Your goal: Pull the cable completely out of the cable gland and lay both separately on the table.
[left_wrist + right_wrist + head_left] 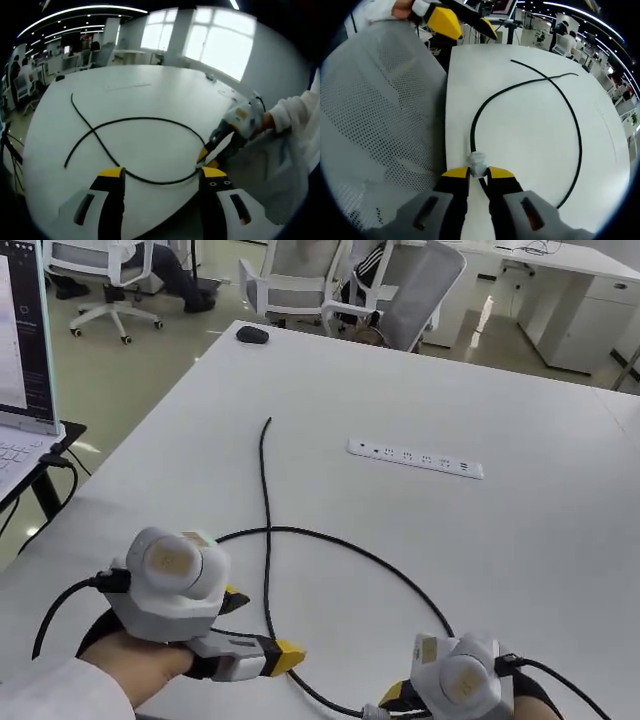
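A long black cable (266, 490) lies in a crossed loop on the white table (520, 560). Its near end runs into a small grey-white cable gland (477, 161), which sits at the table's front edge (372, 710). My right gripper (477, 173) is shut on the gland, with the cable passing between its yellow tips. In the head view that gripper (400, 702) is at the bottom right. My left gripper (162, 173) is open, and the cable (150, 181) curves across just beyond its tips. In the head view the left gripper (262, 628) hovers low at the bottom left.
A white power strip (415, 458) lies mid-table to the right, and a dark mouse (252, 335) rests near the far edge. A laptop (20, 370) stands on a stand at the left. Office chairs (420, 290) stand behind the table. A mesh chair back (385, 125) is close to the front edge.
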### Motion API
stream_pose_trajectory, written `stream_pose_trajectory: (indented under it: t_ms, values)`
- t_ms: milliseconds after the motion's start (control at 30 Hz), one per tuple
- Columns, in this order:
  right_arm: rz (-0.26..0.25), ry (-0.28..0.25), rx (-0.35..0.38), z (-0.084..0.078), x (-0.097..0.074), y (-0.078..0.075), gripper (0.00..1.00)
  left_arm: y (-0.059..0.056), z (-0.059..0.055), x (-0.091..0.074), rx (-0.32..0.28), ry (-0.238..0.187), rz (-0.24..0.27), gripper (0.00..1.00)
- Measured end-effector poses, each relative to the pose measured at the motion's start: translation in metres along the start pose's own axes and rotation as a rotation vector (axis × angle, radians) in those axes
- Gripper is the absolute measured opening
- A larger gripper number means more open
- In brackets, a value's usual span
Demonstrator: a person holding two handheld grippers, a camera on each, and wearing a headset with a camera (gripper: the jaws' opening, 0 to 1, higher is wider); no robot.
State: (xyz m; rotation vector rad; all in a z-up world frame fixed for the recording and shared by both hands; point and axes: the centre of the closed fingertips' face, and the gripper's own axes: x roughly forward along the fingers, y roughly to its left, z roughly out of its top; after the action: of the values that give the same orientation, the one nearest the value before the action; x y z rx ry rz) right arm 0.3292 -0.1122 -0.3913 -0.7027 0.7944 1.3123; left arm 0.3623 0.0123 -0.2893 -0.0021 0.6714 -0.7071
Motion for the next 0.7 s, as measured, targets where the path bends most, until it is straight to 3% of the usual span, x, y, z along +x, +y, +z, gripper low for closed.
stream_pose_trajectory:
  t_ms: [200,367,433,533,700]
  values:
    - [-0.058,-0.068,-0.056,0.028,-0.023,-0.007,0.12,-0.004,0.009,-0.001,0.031,-0.042,-0.021,0.54]
    - [-0.105,-0.121,-0.115,0.054,-0.046,-0.011,0.12,-0.015,0.02,-0.002,0.073,-0.095,-0.062,0.49]
    - [-0.115,-0.155,-0.124,0.066,-0.055,-0.011,0.12,-0.022,0.025,-0.004,0.073,-0.123,-0.094,0.47]
    - [-0.134,-0.186,-0.158,0.081,-0.07,-0.012,0.12,-0.04,0.035,-0.008,-0.021,-0.173,-0.196,0.46]
    - [-0.172,-0.262,-0.227,0.111,-0.098,-0.012,0.11,-0.061,0.05,-0.017,0.061,-0.202,-0.269,0.4]
